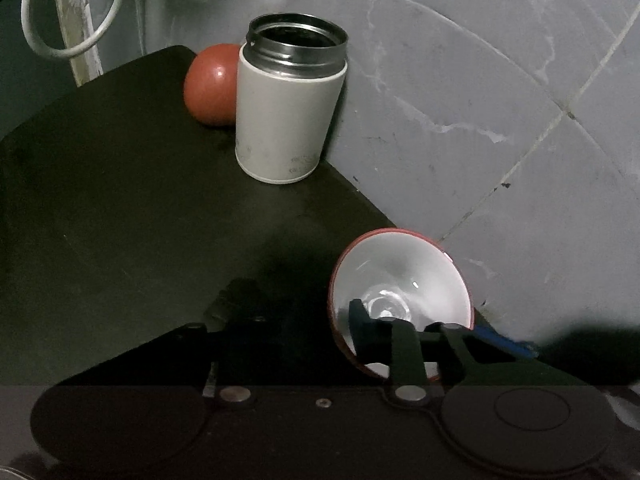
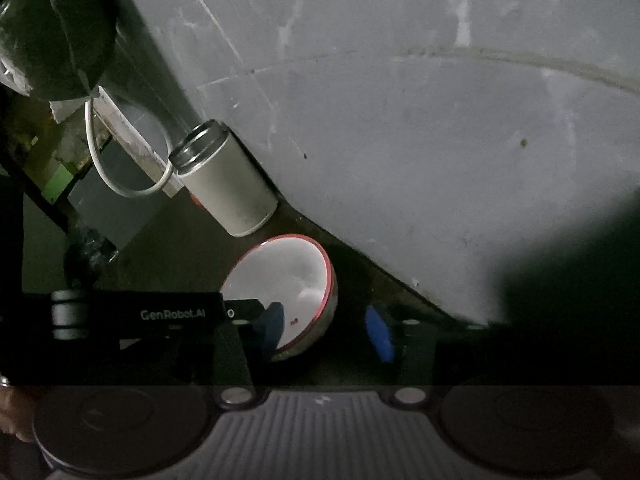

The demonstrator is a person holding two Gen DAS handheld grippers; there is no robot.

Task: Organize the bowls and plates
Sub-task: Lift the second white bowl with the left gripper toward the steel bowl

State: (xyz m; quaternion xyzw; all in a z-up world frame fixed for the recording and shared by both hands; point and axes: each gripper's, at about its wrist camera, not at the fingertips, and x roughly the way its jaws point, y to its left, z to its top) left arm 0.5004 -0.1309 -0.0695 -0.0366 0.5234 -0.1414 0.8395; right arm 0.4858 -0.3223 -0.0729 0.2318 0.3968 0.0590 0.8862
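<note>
The bowl, white inside and red outside, sits tilted at the edge of the dark table, near the can; a red ball lies behind the can; the right gripper straddles the bowl's rim, its grip uncertain; the left gripper's state cannot be told.

**Count on the dark table**

One bowl, red outside and white inside, sits on one dark table. One open white canister stands there. One red ball lies behind it. One white cable loops beyond.
</note>
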